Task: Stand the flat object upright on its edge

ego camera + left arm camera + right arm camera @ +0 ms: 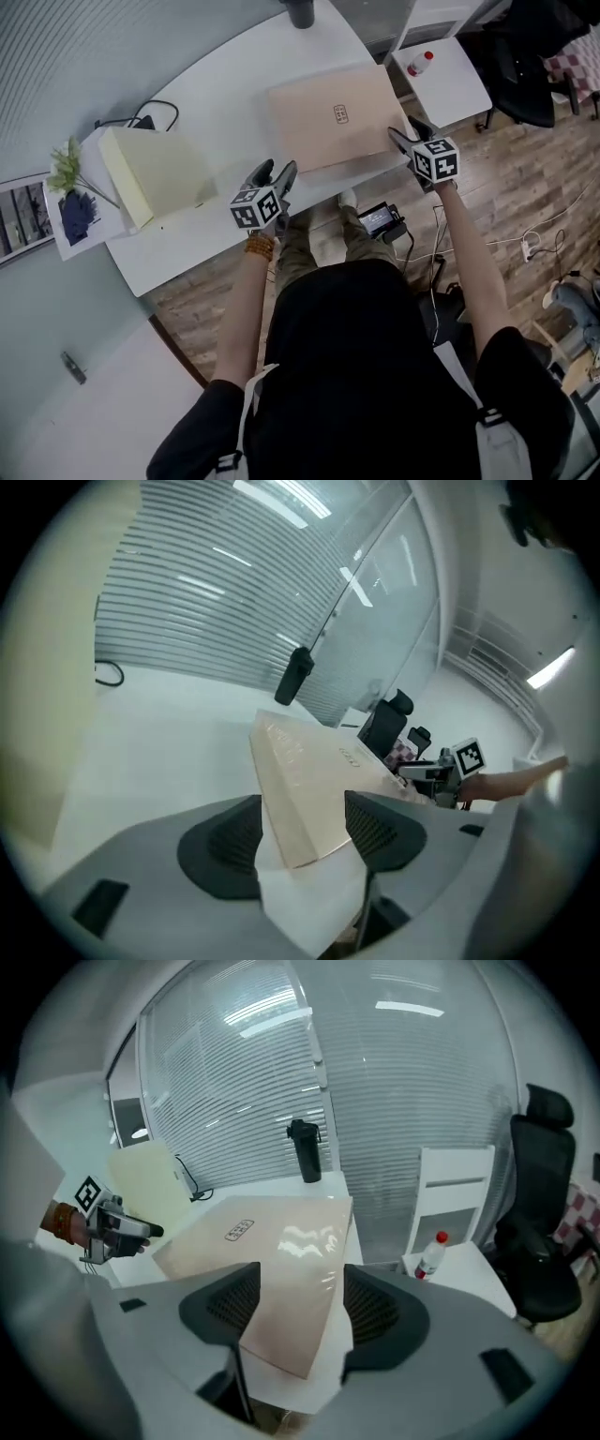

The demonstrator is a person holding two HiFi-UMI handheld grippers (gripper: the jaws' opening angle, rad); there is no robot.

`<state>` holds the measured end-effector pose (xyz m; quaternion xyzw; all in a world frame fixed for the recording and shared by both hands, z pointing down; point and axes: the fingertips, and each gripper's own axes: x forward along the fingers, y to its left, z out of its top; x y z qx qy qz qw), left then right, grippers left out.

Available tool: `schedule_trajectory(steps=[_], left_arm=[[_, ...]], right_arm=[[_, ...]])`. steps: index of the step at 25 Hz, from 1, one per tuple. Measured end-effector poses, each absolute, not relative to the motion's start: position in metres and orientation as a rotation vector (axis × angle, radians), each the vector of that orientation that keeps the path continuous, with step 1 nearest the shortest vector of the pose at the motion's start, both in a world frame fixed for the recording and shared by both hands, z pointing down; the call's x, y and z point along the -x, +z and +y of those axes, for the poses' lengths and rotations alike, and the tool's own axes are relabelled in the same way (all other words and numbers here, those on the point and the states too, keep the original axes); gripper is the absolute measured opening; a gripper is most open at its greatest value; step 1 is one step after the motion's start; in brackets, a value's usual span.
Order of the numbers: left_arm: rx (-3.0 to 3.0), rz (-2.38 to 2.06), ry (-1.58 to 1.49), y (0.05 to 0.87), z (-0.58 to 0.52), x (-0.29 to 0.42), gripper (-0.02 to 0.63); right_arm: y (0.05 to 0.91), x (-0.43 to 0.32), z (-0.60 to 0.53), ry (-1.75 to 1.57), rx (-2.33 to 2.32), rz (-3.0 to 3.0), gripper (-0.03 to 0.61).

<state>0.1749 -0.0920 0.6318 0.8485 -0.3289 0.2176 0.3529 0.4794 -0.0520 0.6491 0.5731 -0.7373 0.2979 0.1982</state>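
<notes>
A flat tan cardboard box lies flat on the white table, close to its near edge. My left gripper is at the box's near left corner and my right gripper at its near right corner. In the left gripper view the box tapers to a corner that sits between the open jaws of the left gripper, and the pads stand clear of it. The right gripper view shows the box with its other corner between the open jaws of the right gripper, also untouched.
A pale yellow box stands on the table's left part, beside a plant and a print. A black bottle is at the far edge. A small white side table holds a red-capped bottle, with a black chair beyond.
</notes>
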Motion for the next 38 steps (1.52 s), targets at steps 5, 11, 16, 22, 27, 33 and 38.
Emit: schedule_trajectory(steps=[5,11,16,22,27,33,38], left_arm=[[-2.035,-0.892,0.559,0.66,-0.095,-0.183,0.27],[-1.968,-0.903,0.547,0.676,-0.088,-0.19,0.199],[-1.934,-0.884,0.528,0.677,-0.089,-0.187,0.198],[-1.915,-0.822,0.503,0.673,-0.092,-0.178,0.187],[-1.902,-0.794,0.476,0.67,-0.092,-0.175,0.183],[-1.93,-0.761,0.479,0.666,-0.095,-0.164,0.178],[-1.947,-0.766,0.474,0.664,-0.097,-0.152,0.169]], right_arm=[[0.674,-0.474,-0.063,1.068,-1.555,-2.115,0.255],[0.665,-0.464,-0.067,1.012,-1.5,-2.13,0.247],[0.638,-0.459,-0.068,0.908,-1.493,-2.132,0.247],[0.594,-0.443,-0.07,0.729,-1.459,-2.128,0.215],[0.56,-0.43,-0.071,0.597,-1.402,-2.109,0.196],[0.513,-0.395,-0.074,0.475,-1.334,-2.123,0.196],[0.472,-0.345,-0.074,0.284,-1.198,-2.126,0.224]])
